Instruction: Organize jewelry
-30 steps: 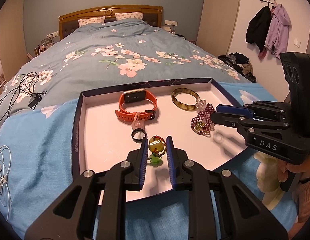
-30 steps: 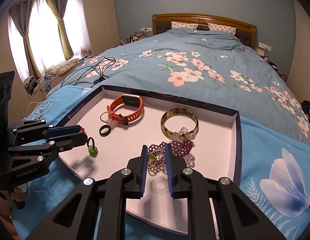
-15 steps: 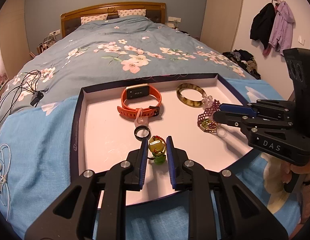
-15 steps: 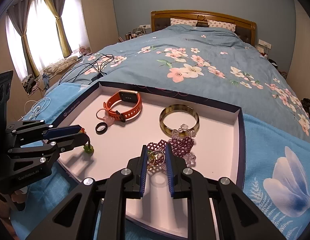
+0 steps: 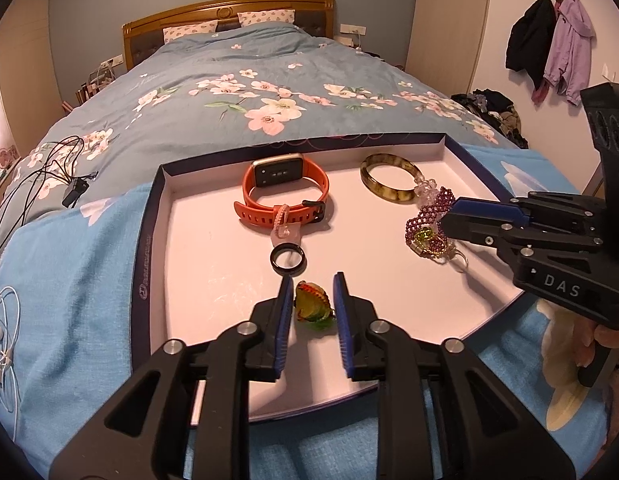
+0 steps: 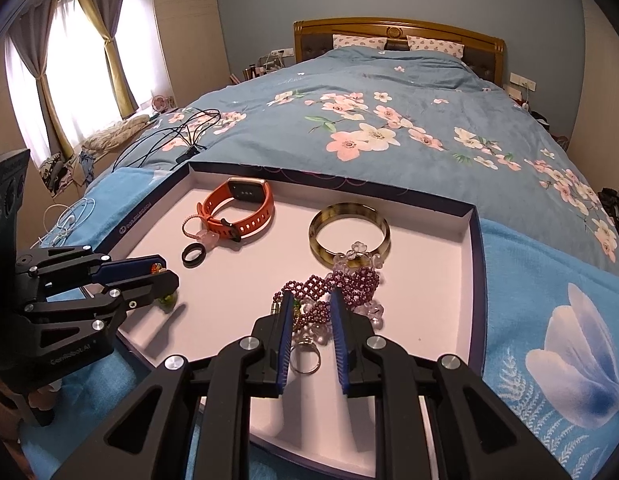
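both grippers just let go, left gripper wide around the green charm, right gripper loose over the purple bead bracelet, so both pieces look placed in the tray.

- The left gripper was held over the tray, its jaws parted around a small green-and-amber beaded charm.
- A black ring lay just beyond, then an orange smartwatch.
- The right gripper was seen at the purple bead bracelet, beside a mottled bangle.
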### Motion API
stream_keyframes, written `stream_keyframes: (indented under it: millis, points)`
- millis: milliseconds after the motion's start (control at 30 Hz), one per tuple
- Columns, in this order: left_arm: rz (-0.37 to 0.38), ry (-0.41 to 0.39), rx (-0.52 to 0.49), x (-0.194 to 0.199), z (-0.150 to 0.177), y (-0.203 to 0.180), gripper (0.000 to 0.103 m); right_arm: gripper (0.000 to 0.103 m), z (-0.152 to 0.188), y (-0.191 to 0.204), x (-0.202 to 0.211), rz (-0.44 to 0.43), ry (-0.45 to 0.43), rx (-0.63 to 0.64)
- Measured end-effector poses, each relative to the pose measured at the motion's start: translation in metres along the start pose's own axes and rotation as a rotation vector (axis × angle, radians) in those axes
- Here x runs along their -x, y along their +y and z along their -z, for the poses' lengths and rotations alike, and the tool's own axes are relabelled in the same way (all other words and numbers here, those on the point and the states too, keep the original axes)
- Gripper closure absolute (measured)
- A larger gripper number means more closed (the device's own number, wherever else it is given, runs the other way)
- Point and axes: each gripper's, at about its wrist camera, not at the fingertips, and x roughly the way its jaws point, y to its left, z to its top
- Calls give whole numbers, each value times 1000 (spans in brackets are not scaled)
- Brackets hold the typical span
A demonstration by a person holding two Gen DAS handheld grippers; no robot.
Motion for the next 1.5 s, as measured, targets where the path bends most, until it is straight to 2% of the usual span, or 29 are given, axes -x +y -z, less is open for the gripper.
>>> stream_keyframes:
  millis: [200,267,433,500,533,600,667,733,833,933,1000,1033,1333,1500]
  points:
    - [-8,-29,-1,8,1,-1,63,80,2,-1,11,-4,-22,-10]
    - [-10,-42,-5,12,1,-2,61,77,2,-1,14,-5,-31,-13]
    - [-18,-85,-12,26,0,-5,43,70,4,2,24,-14,-53,-18]
    - [-22,-102,-18,34,0,-6,42,68,5,3,30,-19,-67,-20]
    - [-21,-110,-19,38,0,-7,36,67,6,4,33,-22,-71,-22]
    - [-26,-136,-15,48,1,-7,27,59,8,5,39,-24,-86,-28]
    - [-35,-161,-19,58,2,-7,23,53,10,7,46,-25,-103,-31]
    - [-51,-192,-18,71,6,-6,11,49,13,9,51,-18,-118,-32]
    - [-78,-243,-22,91,13,-6,5,36,19,12,63,-7,-153,-37]
    - [-85,-294,0,109,21,-2,5,22,25,16,73,-7,-193,-43]
    - [-97,-313,7,119,28,-2,5,9,31,21,81,13,-223,-36]
    - [-105,-332,10,125,33,-2,5,8,35,24,87,22,-253,-36]
    - [-145,-466,43,169,73,-12,5,7,73,37,122,116,-376,-76]
    - [-164,-498,50,183,90,-17,5,7,89,48,138,143,-431,-64]
